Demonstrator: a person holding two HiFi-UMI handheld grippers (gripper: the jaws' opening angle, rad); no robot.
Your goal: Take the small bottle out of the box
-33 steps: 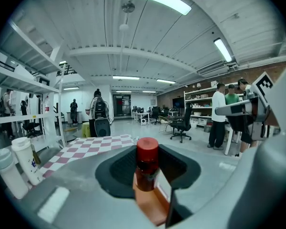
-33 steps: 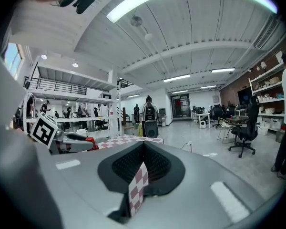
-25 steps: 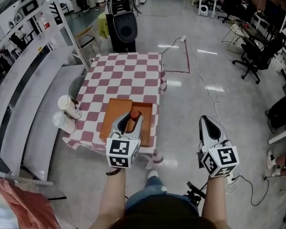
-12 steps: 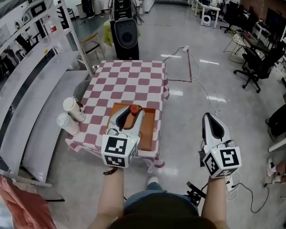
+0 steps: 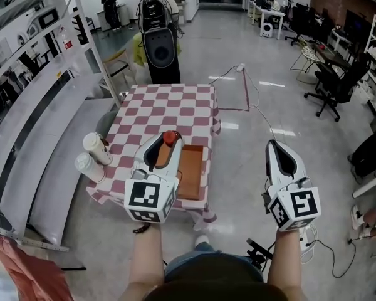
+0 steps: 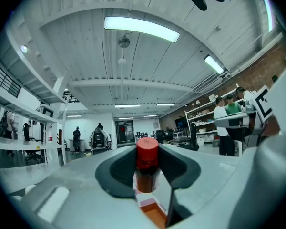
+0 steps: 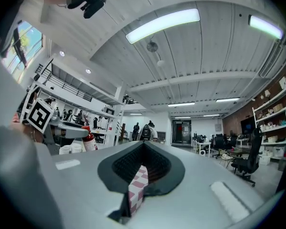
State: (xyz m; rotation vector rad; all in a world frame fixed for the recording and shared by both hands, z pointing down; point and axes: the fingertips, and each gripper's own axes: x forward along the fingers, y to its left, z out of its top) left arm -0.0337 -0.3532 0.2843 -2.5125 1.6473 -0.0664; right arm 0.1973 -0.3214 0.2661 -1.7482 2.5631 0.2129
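Bottle: the small bottle (image 5: 167,145) with the red cap stands upright between the jaws of my left gripper (image 5: 165,142), above the checked table (image 5: 175,102). I judge it to be raised clear of the box.
Box: the brown box (image 5: 192,171) lies on the table at about 5 o'clock of the bottle, partly hidden under my left gripper.
Why held so: I read the upright carry as keeping the cap on top. The grip sits below the cap, on the bottle's neck and upper body, so it cannot slip through.
Left tongs: clenched on the bottle. In the left gripper view the dark pads press both sides of the bottle (image 6: 147,168), and the jaws stand only as far apart as the bottle is wide.
Right tongs: my right gripper (image 5: 281,150) hangs at 3 o'clock of the left one, off the table and over the floor. Its jaws are drawn together, and the right gripper view (image 7: 143,149) shows only a thin slit of checked cloth. It holds and touches nothing.
Why parked: I take it as kept out of the way.
Neighbours: two white cups (image 5: 95,147) sit at 9 o'clock of the bottle, near the table edge.
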